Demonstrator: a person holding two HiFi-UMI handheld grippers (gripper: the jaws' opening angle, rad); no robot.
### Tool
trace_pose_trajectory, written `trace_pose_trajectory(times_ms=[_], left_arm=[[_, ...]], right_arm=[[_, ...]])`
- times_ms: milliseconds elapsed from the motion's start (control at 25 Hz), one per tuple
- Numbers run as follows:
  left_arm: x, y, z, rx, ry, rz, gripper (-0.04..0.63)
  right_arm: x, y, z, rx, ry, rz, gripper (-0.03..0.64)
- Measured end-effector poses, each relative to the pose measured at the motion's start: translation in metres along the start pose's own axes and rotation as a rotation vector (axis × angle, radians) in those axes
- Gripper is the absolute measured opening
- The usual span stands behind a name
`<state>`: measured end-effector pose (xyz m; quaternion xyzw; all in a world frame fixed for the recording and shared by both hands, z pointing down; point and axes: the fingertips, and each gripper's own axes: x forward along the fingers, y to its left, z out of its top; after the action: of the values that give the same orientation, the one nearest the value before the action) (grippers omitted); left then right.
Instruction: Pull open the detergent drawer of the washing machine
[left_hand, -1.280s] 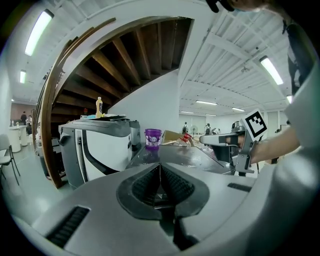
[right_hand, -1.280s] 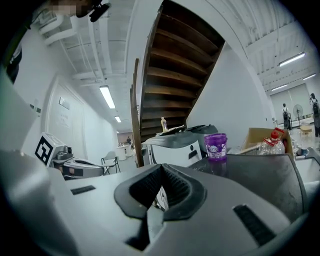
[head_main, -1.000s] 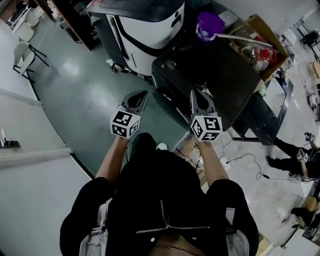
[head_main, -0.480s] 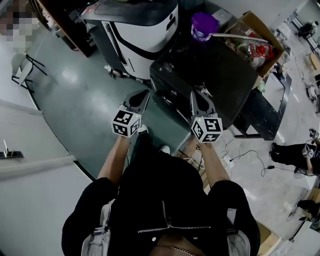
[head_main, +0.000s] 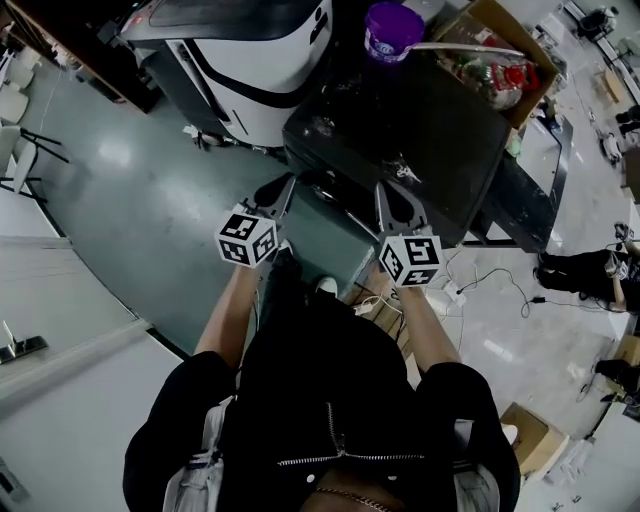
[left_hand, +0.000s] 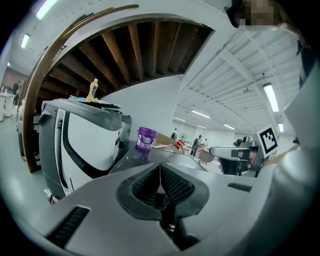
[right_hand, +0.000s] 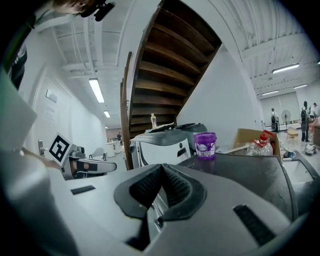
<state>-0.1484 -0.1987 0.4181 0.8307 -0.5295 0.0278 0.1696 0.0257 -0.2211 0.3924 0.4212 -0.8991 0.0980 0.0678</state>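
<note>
Both pairs of tongs are pressed together with nothing between them. The left tongs (left_hand: 160, 169) and the right tongs (right_hand: 161, 168) are held out side by side at about the same height, pointing slightly down. Their tips are just short of the near edge of the dark washing machine (head_main: 420, 140), and neither touches it.

From where I stand, the detergent drawer should sit in the top strip of the near face, under that edge and right ahead of the tongs. That strip is dark, and I cannot pick out the drawer front or its grip.

The main risk I see is that the tongs arrive still closed. They would then butt against the panel instead of taking the drawer's lip. A shallow pinch on a slim lip could also slip off during the pull. A pull made at a slant could make the drawer bind in its slot. A hard tug might rock the purple tub (head_main: 392, 22) standing at the far edge of the machine's top, beside the cardboard box (head_main: 500, 45). Loose cables (head_main: 480, 290) lie on the floor near right, by the person's feet.

I judge that the drawer faces the person. Its long axis would run near to far into the machine's body, so it should come straight out toward the near side.
</note>
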Motion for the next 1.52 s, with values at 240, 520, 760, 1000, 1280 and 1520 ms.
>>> trace_pose_trajectory(times_ms=[240, 520, 760, 1000, 1280, 1520], left_arm=[[0.02, 0.024, -0.028, -0.095, 0.054, -0.05, 0.023], [0.037, 0.045, -0.059, -0.344, 0.003, -0.096, 0.025], [0.049, 0.073, -0.087, -0.716, -0.141, -0.136, 0.027], [0.064, 0.086, -0.123, -1.007, -0.201, -0.162, 0.255], [0.087, 0.087, -0.141, -1.158, -0.262, -0.281, 0.302], [0.113, 0.089, -0.161, -1.244, -0.253, -0.301, 0.307]], right_arm=[[0.018, 0.003, -0.02, 0.016, 0.062, -0.026, 0.006], [0.031, 0.01, -0.041, 0.035, 0.117, -0.035, 0.006], [0.031, 0.014, -0.056, 0.053, 0.157, -0.039, 0.006], [0.027, 0.006, -0.069, 0.078, 0.186, -0.07, 0.006], [0.016, -0.002, -0.089, 0.102, 0.233, -0.109, 0.006], [0.008, -0.01, -0.104, 0.124, 0.265, -0.144, 0.006]])
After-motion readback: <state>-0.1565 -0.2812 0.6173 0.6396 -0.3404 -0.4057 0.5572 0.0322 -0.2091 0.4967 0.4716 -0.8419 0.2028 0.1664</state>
